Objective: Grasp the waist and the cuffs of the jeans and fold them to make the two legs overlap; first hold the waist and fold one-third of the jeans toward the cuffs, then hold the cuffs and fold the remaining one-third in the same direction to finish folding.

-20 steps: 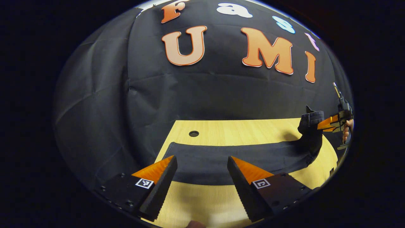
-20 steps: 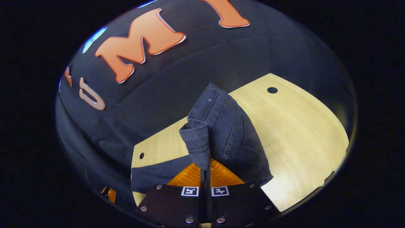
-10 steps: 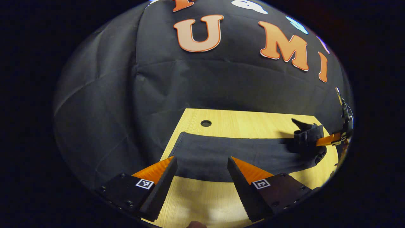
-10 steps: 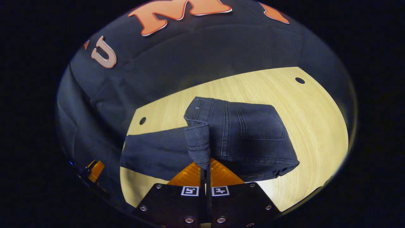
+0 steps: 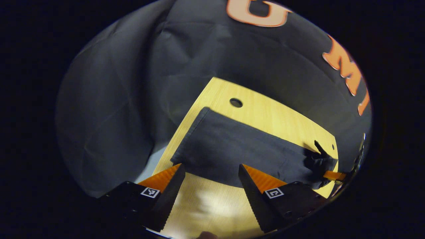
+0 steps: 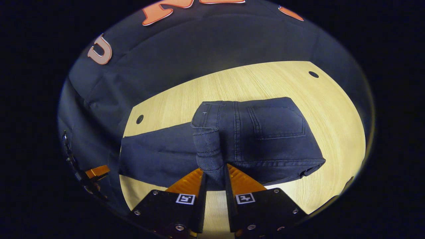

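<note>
R jaws parted round waist (image 6: 212, 132), L gripper (image 5: 211, 172) open, jeans (image 5: 232, 149) on table (image 5: 262, 116)

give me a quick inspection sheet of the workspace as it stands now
surface: light wooden table with round holes near its corners
job's things: dark jeans, waist third folded over the legs; cuff end flat near the table's end
clutter: nothing seen
grippers: right tongs parted a little, a waist fold between the fingers, grip uncertain; left tongs open, above the jeans' near edge by the cuffs
cables: nothing seen
surroundings: black cloth booth wall
</note>
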Available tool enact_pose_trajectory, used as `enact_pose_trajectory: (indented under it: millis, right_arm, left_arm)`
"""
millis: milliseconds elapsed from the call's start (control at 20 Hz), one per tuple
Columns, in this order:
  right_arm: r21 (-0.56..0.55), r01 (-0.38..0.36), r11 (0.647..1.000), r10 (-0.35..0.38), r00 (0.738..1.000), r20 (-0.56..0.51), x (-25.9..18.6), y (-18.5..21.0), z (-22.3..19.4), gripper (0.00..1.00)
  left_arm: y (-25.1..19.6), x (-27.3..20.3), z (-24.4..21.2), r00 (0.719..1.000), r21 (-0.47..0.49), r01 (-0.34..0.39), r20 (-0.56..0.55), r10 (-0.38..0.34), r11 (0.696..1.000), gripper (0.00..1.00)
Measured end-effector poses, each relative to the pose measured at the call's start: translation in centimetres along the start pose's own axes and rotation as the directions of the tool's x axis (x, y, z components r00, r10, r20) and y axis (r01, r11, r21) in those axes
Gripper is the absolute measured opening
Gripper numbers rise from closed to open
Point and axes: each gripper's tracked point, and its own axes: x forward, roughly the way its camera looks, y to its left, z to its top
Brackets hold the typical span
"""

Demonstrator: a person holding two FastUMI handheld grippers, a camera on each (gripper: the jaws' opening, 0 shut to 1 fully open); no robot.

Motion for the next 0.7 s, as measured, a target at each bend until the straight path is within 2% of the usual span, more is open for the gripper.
enact_pose_trajectory:
  millis: [150,200,250,300,400,700]
  right_arm:
    - [-0.01,0.029,1.0,-0.029,0.999,0.015,-0.1,-0.4,0.0,0.35]
    - [-0.008,0.017,1.0,-0.017,1.0,0.025,0.0,0.0,0.1,0.37]
    - [0.012,-0.026,1.0,0.026,0.999,0.031,-0.3,1.1,0.3,0.4]
    - [0.024,-0.078,0.997,0.077,0.996,0.039,-0.5,2.4,0.4,0.57]
    - [0.02,-0.073,0.997,0.072,0.995,0.075,-0.7,2.0,1.0,0.89]
    - [0.017,-0.05,0.999,0.048,0.991,0.124,-1.9,1.7,1.4,0.98]
  left_arm:
    - [1.8,1.4,-0.4,0.991,-0.141,-0.017,-0.131,-0.002,0.99,0.98]
    - [2.4,2.0,-0.3,0.989,-0.155,-0.025,-0.147,0.002,0.988,0.98]
    - [2.4,2.2,-0.5,0.985,-0.159,-0.04,-0.173,0.012,0.987,0.98]
    - [2.3,2.5,-0.5,0.984,-0.146,-0.041,-0.176,0.015,0.988,0.98]
    - [2.2,2.5,-0.7,0.976,-0.136,-0.056,-0.215,0.026,0.989,0.98]
    - [3.4,4.9,-1.6,0.943,-0.167,-0.157,-0.317,0.097,0.973,0.98]
